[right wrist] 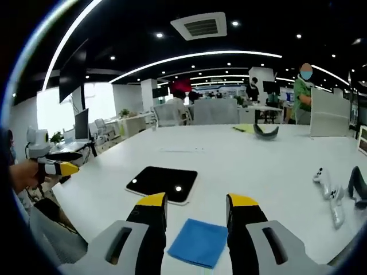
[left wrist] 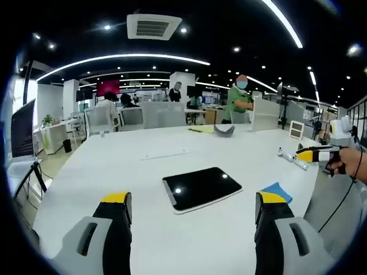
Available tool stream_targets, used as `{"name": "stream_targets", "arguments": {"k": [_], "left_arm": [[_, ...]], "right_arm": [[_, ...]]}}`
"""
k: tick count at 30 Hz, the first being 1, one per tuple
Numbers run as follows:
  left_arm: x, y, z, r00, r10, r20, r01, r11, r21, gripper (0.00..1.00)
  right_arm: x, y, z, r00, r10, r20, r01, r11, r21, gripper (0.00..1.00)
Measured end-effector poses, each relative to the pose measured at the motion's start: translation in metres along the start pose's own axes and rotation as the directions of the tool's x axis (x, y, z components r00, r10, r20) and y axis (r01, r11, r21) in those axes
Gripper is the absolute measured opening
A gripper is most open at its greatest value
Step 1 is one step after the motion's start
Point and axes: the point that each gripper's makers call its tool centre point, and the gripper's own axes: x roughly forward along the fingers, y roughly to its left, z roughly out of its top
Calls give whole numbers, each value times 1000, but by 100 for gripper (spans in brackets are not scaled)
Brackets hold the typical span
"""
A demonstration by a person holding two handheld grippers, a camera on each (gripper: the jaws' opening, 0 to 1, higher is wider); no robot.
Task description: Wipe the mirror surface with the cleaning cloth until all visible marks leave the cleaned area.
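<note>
Wiping looks not yet begun: the folded blue cleaning cloth (right wrist: pixel 199 242) lies untouched beside the dark rectangular mirror (right wrist: pixel 162 183), both the left gripper (left wrist: pixel 194 206) and right gripper (right wrist: pixel 195 210) gaping empty.

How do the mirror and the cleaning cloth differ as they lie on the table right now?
The mirror is dark, glossy and reflects ceiling lights; the cleaning cloth is matte blue. The mirror looks larger and rigid with a pale edge; the cloth looks soft and smaller. Both lie flat on the white table, apart, neither held.
</note>
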Motion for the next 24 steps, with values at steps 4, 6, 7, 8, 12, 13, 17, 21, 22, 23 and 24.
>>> {"name": "stream_targets", "arguments": {"k": [4, 6, 7, 8, 12, 13, 17, 21, 22, 23, 24], "left_arm": [[2, 1, 2, 1000, -5, 13, 6, 1000, -22, 89], [4, 0, 0, 1000, -8, 12, 8, 1000, -20, 89], [5, -3, -1, 1000, -18, 10, 18, 1000, -16, 89], [5, -5, -1, 1000, -25, 10, 25, 1000, -19, 89], [6, -9, -5, 999, -44, -5, 44, 999, -12, 88], [5, -7, -6, 999, -42, -2, 42, 999, -15, 88], [1, 0, -6, 1000, -30, 4, 30, 999, -27, 88], [2, -6, -6, 999, -45, 6, 45, 999, -29, 88], [3, -11, -7, 998, -58, 1, 58, 998, -22, 88], [4, -12, -8, 998, -63, -2, 63, 998, -19, 88], [5, -15, -9, 997, -72, -9, 71, 997, -14, 88]], "right_arm": [[5, 4, 4, 1000, -3, -2, 3, 1000, -6, 38], [9, 9, 5, 1000, 8, -1, -8, 1000, -3, 37], [10, 10, 6, 1000, 11, -1, -11, 1000, -2, 37], [11, 13, 7, 1000, 14, 4, -14, 1000, -3, 37], [14, 17, 6, 1000, 17, 5, -17, 1000, 0, 35], [14, 18, 4, 1000, 18, 3, -18, 1000, 0, 35], [13, 18, -3, 1000, 14, -11, -14, 1000, 0, 34], [13, 18, -8, 1000, 12, -24, -12, 1000, 5, 34], [13, 19, -7, 1000, 13, -23, -13, 1000, 6, 34], [13, 20, -7, 1000, 16, -23, -16, 1000, 8, 34], [13, 21, -5, 1000, 18, -20, -18, 1000, 7, 33]]}}
